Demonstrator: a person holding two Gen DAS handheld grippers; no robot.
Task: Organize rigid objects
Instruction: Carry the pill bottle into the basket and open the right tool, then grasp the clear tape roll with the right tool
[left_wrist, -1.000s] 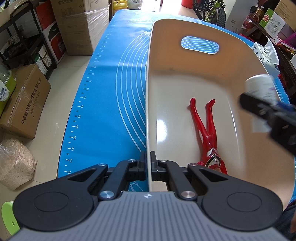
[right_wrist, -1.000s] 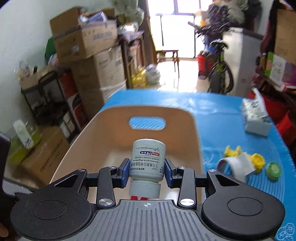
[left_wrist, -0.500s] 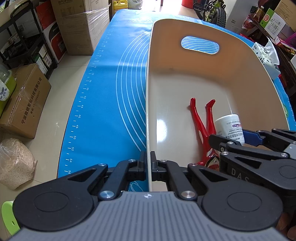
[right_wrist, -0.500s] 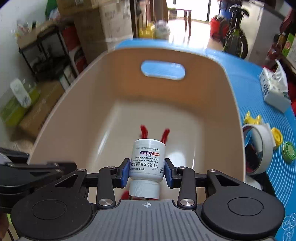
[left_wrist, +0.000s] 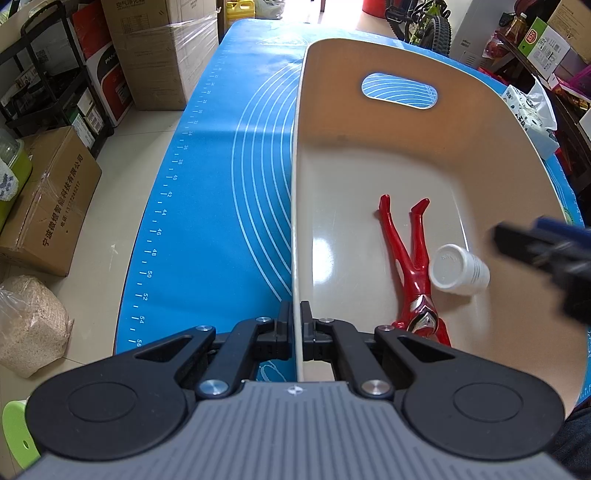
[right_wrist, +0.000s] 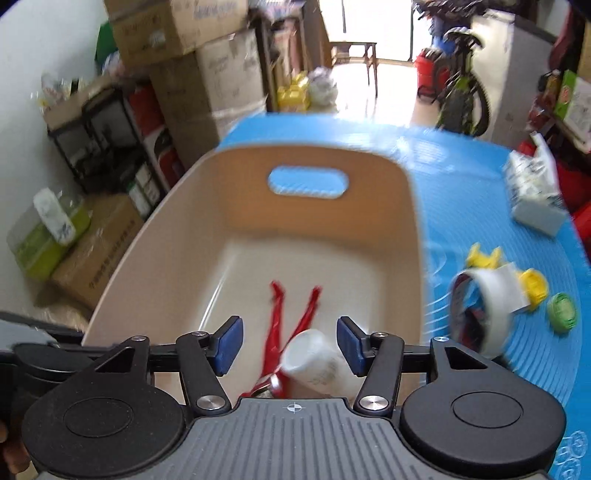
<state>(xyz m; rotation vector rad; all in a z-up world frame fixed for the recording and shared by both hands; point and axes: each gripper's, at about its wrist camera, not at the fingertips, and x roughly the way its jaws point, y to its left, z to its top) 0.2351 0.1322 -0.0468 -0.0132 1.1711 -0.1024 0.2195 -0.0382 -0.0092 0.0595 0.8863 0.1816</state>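
Note:
A beige bin (left_wrist: 461, 122) with a handle slot stands on the blue mat (left_wrist: 221, 184). My left gripper (left_wrist: 296, 328) is shut on the bin's near left wall. Inside the bin lie a red toy figure (left_wrist: 410, 266) and a white pill bottle (left_wrist: 460, 270) on its side, touching the figure. My right gripper (right_wrist: 288, 343) is open and empty above the bin's near end; the bottle (right_wrist: 314, 362) lies below its blue pads and beside the figure (right_wrist: 275, 325). The right gripper also shows blurred at the left wrist view's right edge (left_wrist: 546, 254).
On the mat right of the bin lie a tape roll (right_wrist: 480, 306), yellow pieces (right_wrist: 532, 284), a green cap (right_wrist: 562, 308) and a tissue pack (right_wrist: 535, 192). Cardboard boxes (left_wrist: 48, 206), shelves and a bicycle (right_wrist: 461, 92) stand around the table.
My right gripper lowered the pill bottle into the bin, opened and let it go. The bottle now lies on its side beside the red figure. The left gripper has not moved.

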